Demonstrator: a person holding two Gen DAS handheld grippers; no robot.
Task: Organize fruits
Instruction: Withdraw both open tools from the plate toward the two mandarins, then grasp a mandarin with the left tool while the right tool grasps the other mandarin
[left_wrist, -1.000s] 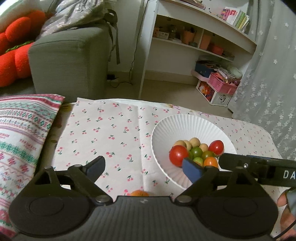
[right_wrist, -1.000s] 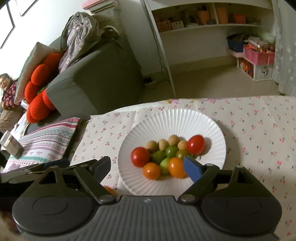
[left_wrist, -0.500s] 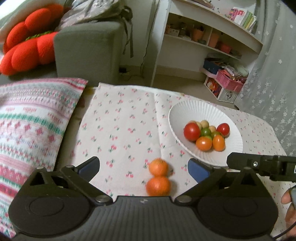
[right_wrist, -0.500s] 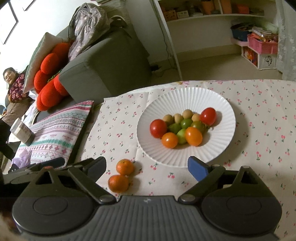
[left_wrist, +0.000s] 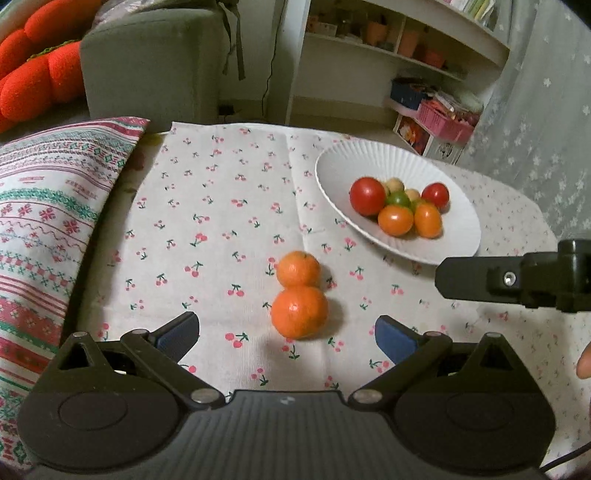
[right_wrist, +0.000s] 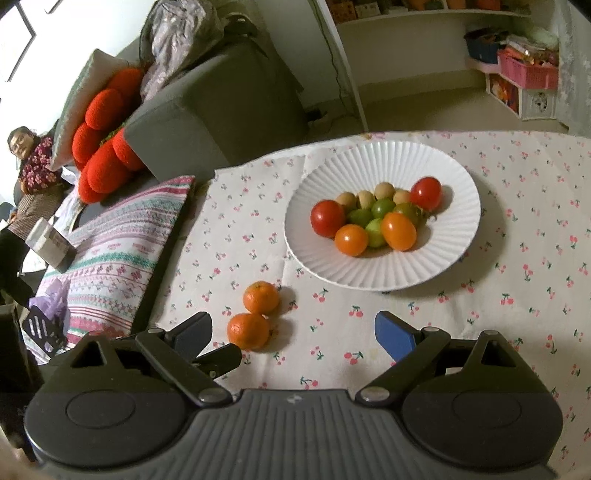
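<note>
Your left tool (left_wrist: 286, 334) hangs over the table (left_wrist: 221, 206) with its jaws spread wide and nothing between the pads; the nearer mandarin (left_wrist: 299, 312) lies on the cloth just ahead of the gap. Your right tool (right_wrist: 293, 330) also stands wide apart and empty, its jaws having just been opening, and it grips nothing. In the left wrist view one finger of the right tool juts in from the right edge, cut off by the frame.

The two mandarins sit on the cherry-print cloth, touching each other, the farther mandarin (left_wrist: 298, 268) a little smaller, both bright orange with dimpled skin. They lie near the white plate (right_wrist: 384, 275) but outside it.

The plate is ribbed and shallow and holds a tight cluster: a large red tomato (right_wrist: 327, 218) on the left, a smaller red tomato (right_wrist: 426, 192) on the right, two orange tomatoes (right_wrist: 351, 240) at the front, several green ones (right_wrist: 382, 208) in the middle and some small tan round fruits (right_wrist: 365, 197) at the back. The green and tan ones are partly hidden behind the others, so you cannot count them surely in the left wrist view.

Left of the cloth lies a striped patterned cushion (left_wrist: 48, 206), cut off by the frame. Beyond stand a grey sofa (right_wrist: 207, 118) and a white shelf (left_wrist: 388, 48).
</note>
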